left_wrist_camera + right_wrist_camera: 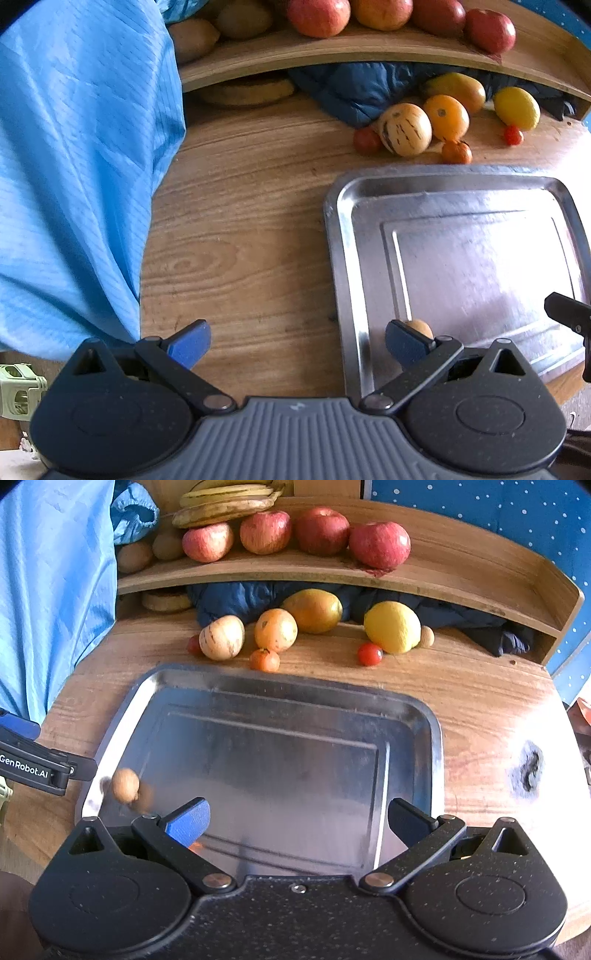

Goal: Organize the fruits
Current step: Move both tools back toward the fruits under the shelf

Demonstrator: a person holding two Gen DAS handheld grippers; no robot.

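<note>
A steel tray [413, 716] lies on the wooden table, also in the left wrist view [343, 236]. A small tan round fruit [125, 784] sits in its near left corner, partly hidden behind my left finger in the left view [421, 326]. Beyond the tray lie a striped pale melon [221, 637], an orange [276, 629], a mango [314, 609], a lemon [392, 626], a small tangerine [264, 660] and cherry tomatoes [369, 654]. My left gripper [297, 345] is open and empty at the tray's left edge. My right gripper [297, 821] is open and empty over the tray's near edge.
A wooden shelf [461, 576] at the back carries several apples [379, 544], bananas [225, 502] and kiwis [133, 555]. A dark blue cloth [236, 598] is stuffed under it. A light blue garment [74, 166] hangs at the left.
</note>
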